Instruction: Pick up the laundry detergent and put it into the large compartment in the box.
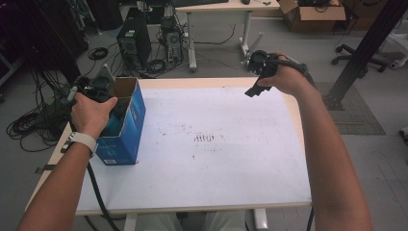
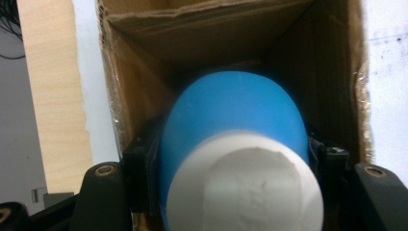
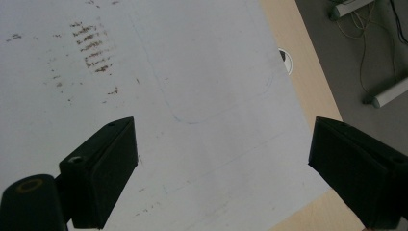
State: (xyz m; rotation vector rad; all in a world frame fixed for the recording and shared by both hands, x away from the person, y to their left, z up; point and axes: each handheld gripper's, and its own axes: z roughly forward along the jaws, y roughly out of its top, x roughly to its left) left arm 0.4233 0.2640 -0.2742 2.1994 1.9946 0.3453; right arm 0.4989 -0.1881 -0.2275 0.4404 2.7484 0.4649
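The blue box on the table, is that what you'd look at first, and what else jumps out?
Yes: the blue box stands open at the table's left edge. The left tongs reach down into it, shut on a blue bottle with a white cap. The right tongs hang open over the far right of the white tabletop, holding nothing.

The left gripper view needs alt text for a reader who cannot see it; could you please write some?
A blue bottle with a white cap, gripped by the left claw, points into an open cardboard box on a white table.
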